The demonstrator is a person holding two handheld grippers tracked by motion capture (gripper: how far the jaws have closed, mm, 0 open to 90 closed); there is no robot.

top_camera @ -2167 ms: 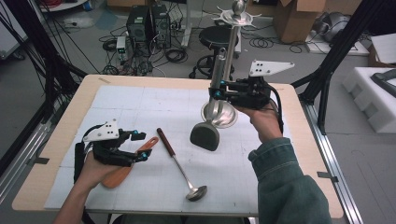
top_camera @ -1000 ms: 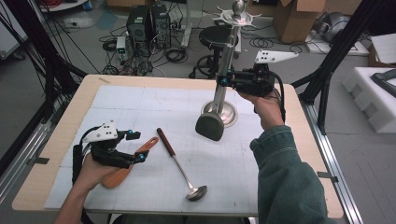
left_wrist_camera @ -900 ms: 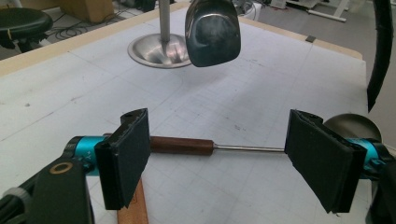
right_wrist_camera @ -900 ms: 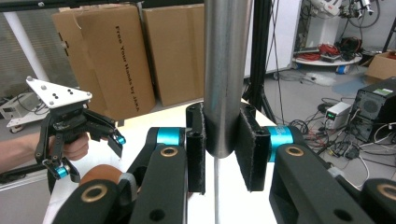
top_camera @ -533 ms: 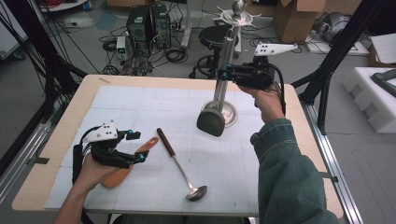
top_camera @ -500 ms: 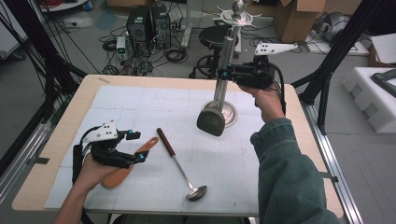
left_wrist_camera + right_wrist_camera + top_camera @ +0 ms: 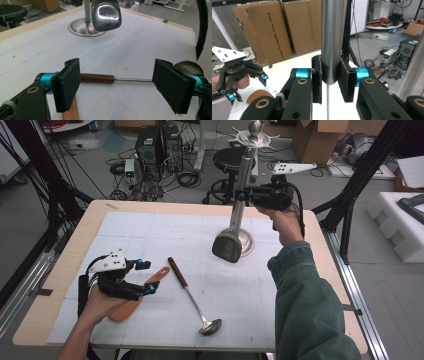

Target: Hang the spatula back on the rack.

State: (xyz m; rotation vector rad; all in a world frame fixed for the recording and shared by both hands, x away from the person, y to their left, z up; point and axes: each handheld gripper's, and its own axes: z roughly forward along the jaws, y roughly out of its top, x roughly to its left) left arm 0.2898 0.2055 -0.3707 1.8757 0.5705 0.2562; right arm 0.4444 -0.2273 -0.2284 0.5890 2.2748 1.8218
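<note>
Two hand-held grippers work over the desk (image 7: 320,285); the right hand-held gripper (image 7: 244,196) pinches the steel handle of a large spatula (image 7: 229,246), whose blade hangs just in front of a round metal stand base (image 7: 245,242), apparently clear of it; the left hand-held gripper (image 7: 148,277), jaws spread, sits well left of that base, above a wooden spatula (image 7: 131,303) and beside a ladle (image 7: 192,296).
</note>
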